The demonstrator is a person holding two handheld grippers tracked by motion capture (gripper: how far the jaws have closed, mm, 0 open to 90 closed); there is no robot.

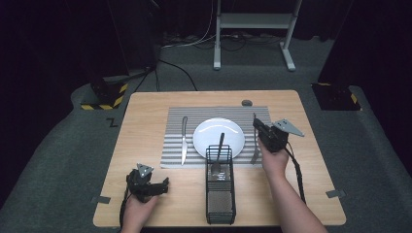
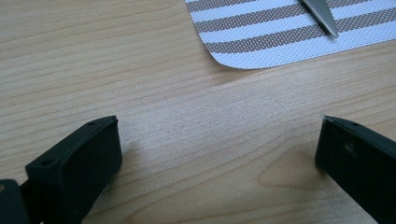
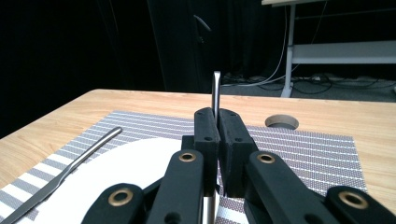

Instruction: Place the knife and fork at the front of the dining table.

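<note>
We see the right hand-held gripper clamped tight on a fork just right of the white plate — handle rising between its jaws. The left hand-held gripper gapes wide over bare bench, near the striped placemat beneath that plate.

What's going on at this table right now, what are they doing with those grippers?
A person is laying a place setting. The right gripper is shut on a fork, holding it over the striped placemat just right of the white plate. A knife already lies left of the plate, and a spoon stands in the black wire caddy at the front. The left gripper rests open near the table's front left.
</note>
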